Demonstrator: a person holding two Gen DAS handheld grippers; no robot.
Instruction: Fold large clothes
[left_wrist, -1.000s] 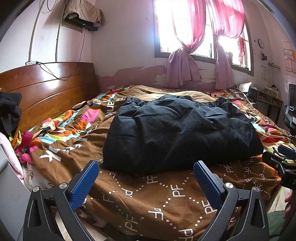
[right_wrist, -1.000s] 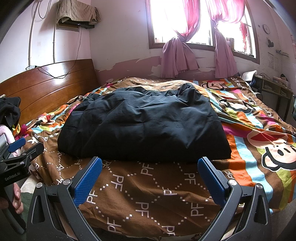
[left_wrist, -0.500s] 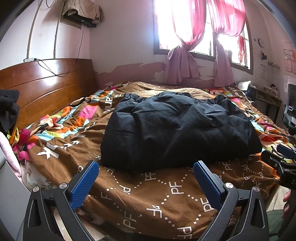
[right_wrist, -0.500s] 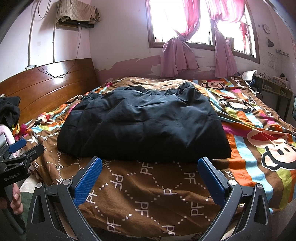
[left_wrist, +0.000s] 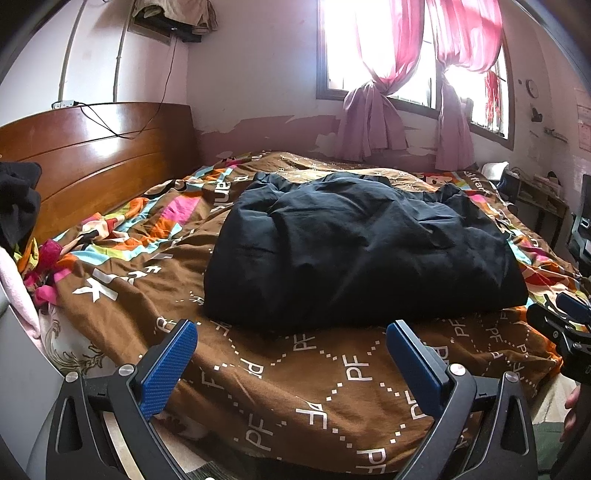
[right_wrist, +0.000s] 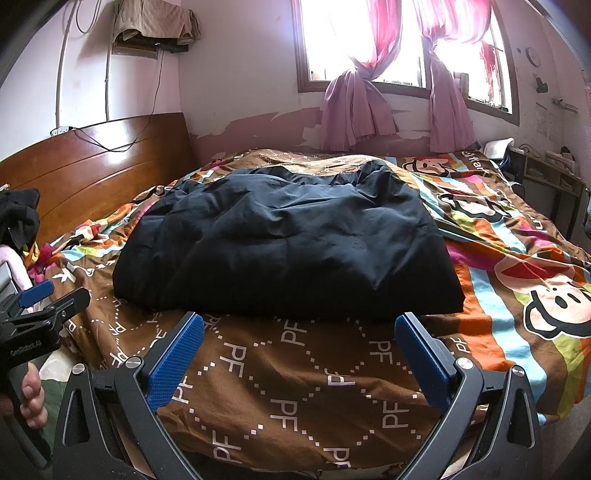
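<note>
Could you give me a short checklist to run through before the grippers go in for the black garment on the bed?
1. Left gripper open, holding nothing: ok.
2. Right gripper open, holding nothing: ok.
3. Black garment within view of both cameras: ok.
4. Garment spread flat for folding: not ok, it lies bunched and puffy.
5. Near edge free to grasp on the brown bedspread: ok.
6. Sleeves or collar located: cannot tell.
</note>
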